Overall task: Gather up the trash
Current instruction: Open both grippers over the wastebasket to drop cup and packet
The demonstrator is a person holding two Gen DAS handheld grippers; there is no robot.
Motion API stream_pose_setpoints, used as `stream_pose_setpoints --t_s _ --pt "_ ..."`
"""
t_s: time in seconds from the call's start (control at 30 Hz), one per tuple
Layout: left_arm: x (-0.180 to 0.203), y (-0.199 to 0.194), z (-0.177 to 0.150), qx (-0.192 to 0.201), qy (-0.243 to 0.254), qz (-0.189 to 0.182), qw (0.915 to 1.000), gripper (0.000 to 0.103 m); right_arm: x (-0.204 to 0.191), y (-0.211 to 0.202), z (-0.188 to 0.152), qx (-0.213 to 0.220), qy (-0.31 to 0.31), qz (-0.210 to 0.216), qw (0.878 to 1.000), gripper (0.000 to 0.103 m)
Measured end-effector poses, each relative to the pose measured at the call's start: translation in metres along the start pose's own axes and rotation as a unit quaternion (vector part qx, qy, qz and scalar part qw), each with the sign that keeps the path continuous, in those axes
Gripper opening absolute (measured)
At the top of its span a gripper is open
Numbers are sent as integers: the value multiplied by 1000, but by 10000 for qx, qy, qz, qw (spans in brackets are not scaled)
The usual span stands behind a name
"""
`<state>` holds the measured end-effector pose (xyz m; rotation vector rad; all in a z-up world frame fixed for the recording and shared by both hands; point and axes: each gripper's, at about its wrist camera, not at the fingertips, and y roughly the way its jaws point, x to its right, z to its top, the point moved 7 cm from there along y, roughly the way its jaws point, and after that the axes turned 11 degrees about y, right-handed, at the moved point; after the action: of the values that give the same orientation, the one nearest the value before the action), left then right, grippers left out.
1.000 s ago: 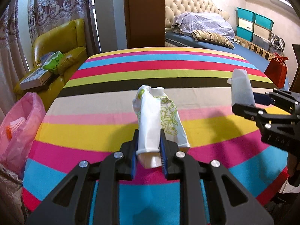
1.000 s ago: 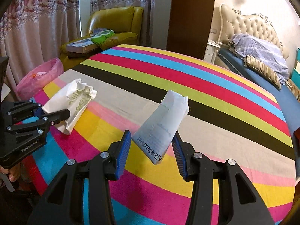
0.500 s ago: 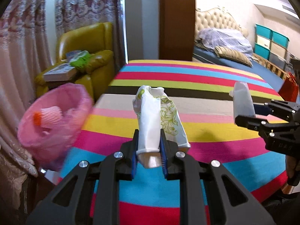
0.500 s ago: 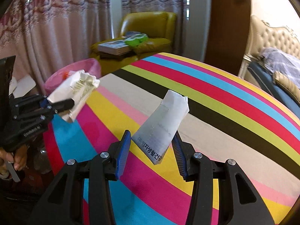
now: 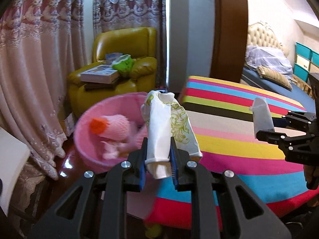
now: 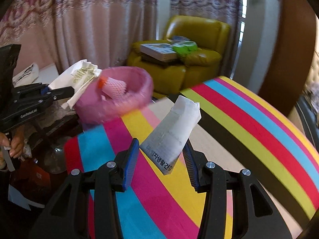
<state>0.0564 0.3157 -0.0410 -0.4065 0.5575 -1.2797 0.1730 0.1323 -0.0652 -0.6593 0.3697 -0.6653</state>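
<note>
My left gripper [image 5: 158, 160] is shut on a crumpled white paper bag with green scrollwork [image 5: 167, 127], held beside the open pink trash bag [image 5: 93, 153]; it also shows in the right wrist view [image 6: 79, 79]. The pink bag [image 6: 127, 97] holds pink foam netting with an orange end [image 5: 109, 126]. My right gripper [image 6: 161, 163] is shut on a grey-white paper packet with Korean print [image 6: 171, 137], held over the striped tablecloth [image 6: 249, 139]. The left wrist view shows the right gripper [image 5: 279, 127] at far right with the packet [image 5: 261, 117].
A yellow armchair [image 5: 123, 59] with books [image 5: 99, 75] and a green bag [image 5: 123, 63] stands behind the trash bag. Curtains [image 5: 39, 59] hang at left. A bed [image 5: 275, 67] lies at far right. A plastic bottle [image 6: 55, 159] sits on the floor below the table edge.
Both grippers swung left with their loads held. The pink trash bag has come from the far left to just beside the left gripper's paper bag.
</note>
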Motion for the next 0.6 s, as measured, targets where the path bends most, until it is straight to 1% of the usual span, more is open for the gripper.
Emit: stream_pose_setpoints --t_s 0.1,0.23,0.43,0.6 --pt "-34 7 3 -83 -125 157 9998 20 -23 18 21 -33 -160 228 9996 44" --pt "-65 15 7 -170 -305 238 9991 20 -44 42 48 -55 -266 420 9988 44" --pt "-95 29 16 -223 -678 221 9972 20 -79 73 80 -54 -513 621 9967 44" --pt "-107 38 23 -240 -808 262 9961 20 -100 94 102 18 -699 738 9948 45"
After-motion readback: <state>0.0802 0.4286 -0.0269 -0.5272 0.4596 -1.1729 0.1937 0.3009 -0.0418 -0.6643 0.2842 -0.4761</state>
